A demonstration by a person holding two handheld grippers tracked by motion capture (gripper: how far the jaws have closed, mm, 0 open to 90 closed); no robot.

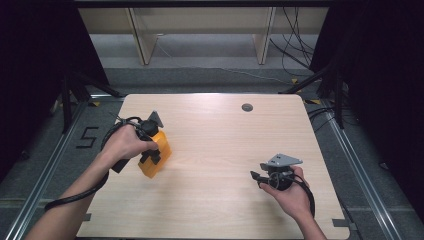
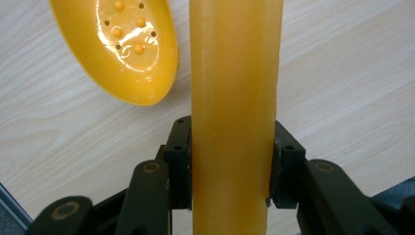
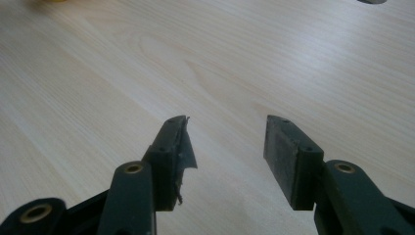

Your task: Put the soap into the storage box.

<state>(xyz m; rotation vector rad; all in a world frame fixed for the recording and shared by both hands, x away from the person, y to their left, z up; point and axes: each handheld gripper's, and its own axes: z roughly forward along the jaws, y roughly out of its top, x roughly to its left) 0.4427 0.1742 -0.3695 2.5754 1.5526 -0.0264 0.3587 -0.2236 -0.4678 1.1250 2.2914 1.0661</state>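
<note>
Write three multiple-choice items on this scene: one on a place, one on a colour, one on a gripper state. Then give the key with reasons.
1. Where is the left gripper on the table?
A. the person's left half
B. the far right corner
C. beside the grey disc

2. What colour is the block between its jaws?
A. blue
B. orange-yellow
C. white

3. How does the right gripper stand?
A. shut on the block
B. shut on the scoop
C. open, holding nothing

Key:
1 A, the high view shows it on the left half, far from the grey disc.
2 B, the left gripper view shows an orange-yellow bar with a pad against each side, near a scoop of the same colour.
3 C, the right gripper view shows bare wood between the parted jaws.
</note>
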